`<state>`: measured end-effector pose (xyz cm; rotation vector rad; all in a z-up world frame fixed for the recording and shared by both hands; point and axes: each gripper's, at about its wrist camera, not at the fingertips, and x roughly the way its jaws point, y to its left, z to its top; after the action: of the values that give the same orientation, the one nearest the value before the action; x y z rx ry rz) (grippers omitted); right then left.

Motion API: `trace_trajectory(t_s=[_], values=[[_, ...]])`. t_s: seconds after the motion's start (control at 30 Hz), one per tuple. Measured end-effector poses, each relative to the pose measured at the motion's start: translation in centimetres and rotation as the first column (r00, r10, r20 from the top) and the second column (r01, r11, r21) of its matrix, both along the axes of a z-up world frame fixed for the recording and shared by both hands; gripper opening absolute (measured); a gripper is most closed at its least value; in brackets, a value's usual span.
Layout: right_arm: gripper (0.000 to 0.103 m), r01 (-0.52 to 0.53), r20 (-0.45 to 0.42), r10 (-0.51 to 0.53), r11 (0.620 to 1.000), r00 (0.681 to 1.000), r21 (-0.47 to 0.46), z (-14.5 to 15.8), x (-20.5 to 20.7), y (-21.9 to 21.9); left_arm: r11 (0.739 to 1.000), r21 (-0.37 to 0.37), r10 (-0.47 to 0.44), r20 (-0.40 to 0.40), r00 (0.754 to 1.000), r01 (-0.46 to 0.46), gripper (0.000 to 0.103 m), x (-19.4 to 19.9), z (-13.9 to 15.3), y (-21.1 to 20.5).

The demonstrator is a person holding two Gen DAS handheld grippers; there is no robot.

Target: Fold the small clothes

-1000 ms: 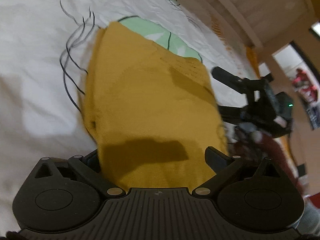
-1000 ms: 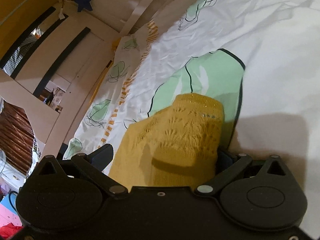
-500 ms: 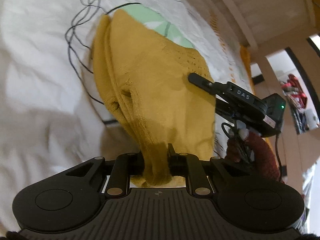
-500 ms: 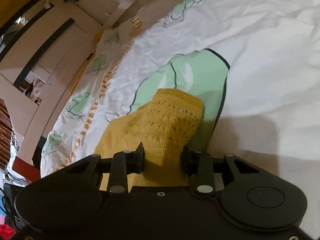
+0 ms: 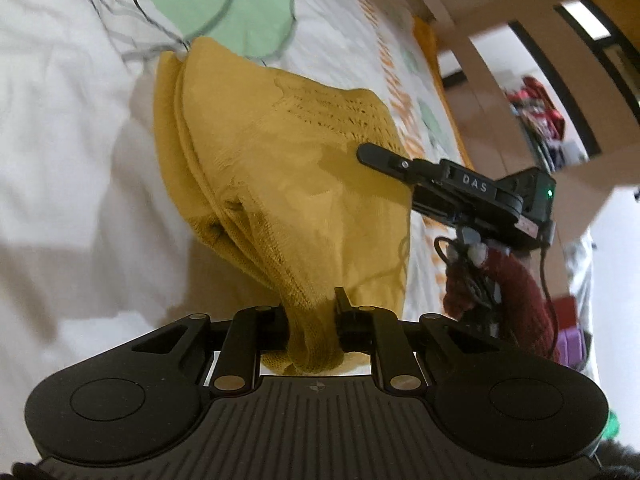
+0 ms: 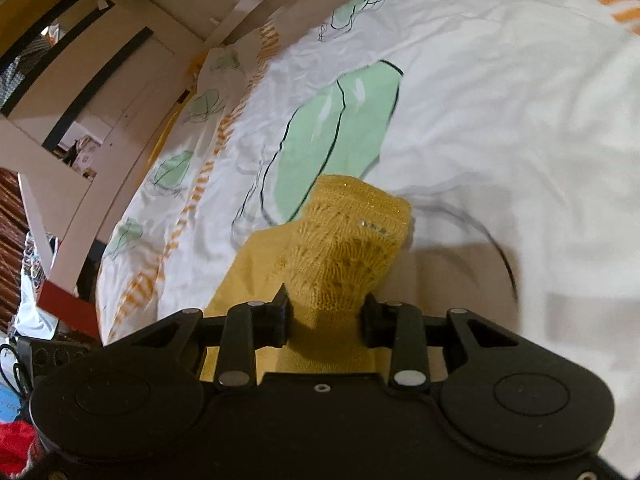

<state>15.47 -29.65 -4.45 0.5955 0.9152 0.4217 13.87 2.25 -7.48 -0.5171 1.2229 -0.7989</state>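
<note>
A mustard-yellow knit garment (image 5: 280, 168) lies on a bed (image 5: 60, 140) covered by a white sheet printed with green leaves and orange dashes. The left tool (image 5: 312, 320) is clenched on a bunched edge of the garment, with cloth squeezed between its fingers and spilling below them. The right tool (image 6: 324, 312) is likewise clenched on another part, a lacy openwork edge that rises between its fingers. In the left view, the right tool appears from the side, its finger lying against the garment's far right edge. The gripped parts are lifted off the sheet while the rest rests near a green leaf print. Holding two points of one edge apart probably keeps the cloth taut, so it can be carried over itself into a neat fold.
</note>
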Motion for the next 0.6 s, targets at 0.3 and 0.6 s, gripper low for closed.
trace_trajectory(t_s=[0.3, 0.6], values=[[0.053, 0.084, 0.056, -0.074, 0.977, 0.996, -0.195, -0.9, -4.1, -0.2, 0.969, 0.234, 0.041, 0.157, 0.987, -0.077, 0.019, -5.6, -1.5, -2.1], [0.076, 0.189, 0.175, -0.138, 0.927, 0.975, -0.322, -1.5, -4.7, 0.4, 0.947, 0.275, 0.101, 0.239, 0.966, -0.167, 0.023, -7.3, -0.5, -2.8]])
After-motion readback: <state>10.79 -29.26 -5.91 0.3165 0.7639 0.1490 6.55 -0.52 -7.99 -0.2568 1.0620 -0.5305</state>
